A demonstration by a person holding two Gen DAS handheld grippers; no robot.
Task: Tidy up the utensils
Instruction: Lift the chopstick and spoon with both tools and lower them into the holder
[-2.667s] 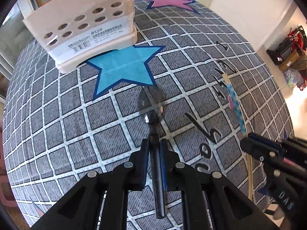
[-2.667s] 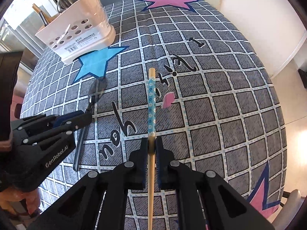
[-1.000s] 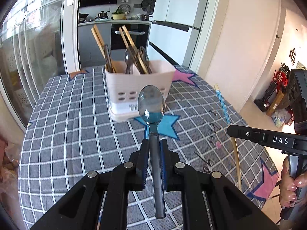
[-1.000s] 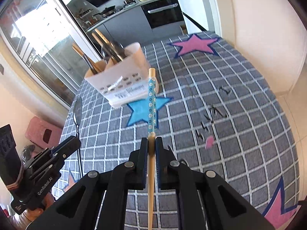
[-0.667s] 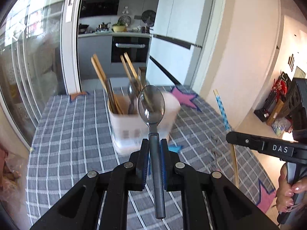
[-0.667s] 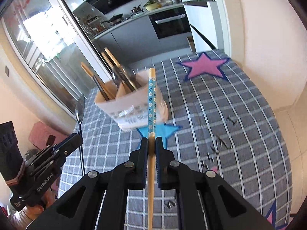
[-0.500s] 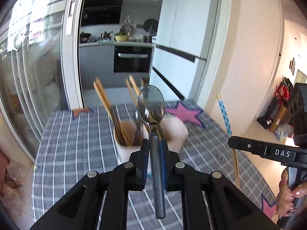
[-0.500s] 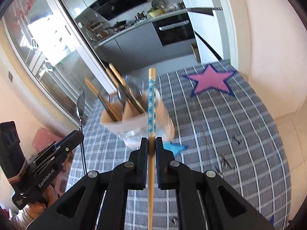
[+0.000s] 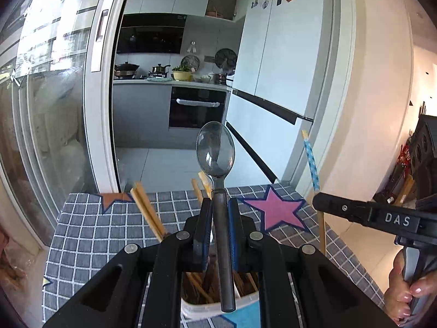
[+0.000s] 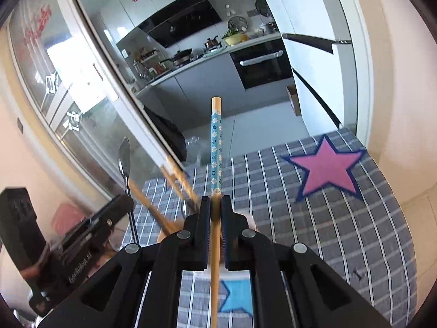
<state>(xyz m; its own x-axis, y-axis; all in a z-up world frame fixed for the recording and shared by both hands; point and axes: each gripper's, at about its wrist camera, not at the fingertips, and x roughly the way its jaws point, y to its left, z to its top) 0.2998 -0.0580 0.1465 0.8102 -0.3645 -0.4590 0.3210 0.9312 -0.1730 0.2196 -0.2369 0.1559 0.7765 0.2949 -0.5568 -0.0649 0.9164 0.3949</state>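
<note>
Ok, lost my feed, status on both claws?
Left claw shut on spoon. Right claw shut on chopstick. Holder below, path clear.

Spoon: polished metal, glossy bowl, duller handle. Chopstick: smooth wood, blue floral printed wrap. Holder: white plastic, slight sheen. Worktop cover: matt woven cloth. Both claws: matt black plastic, bright metal screws.
</note>
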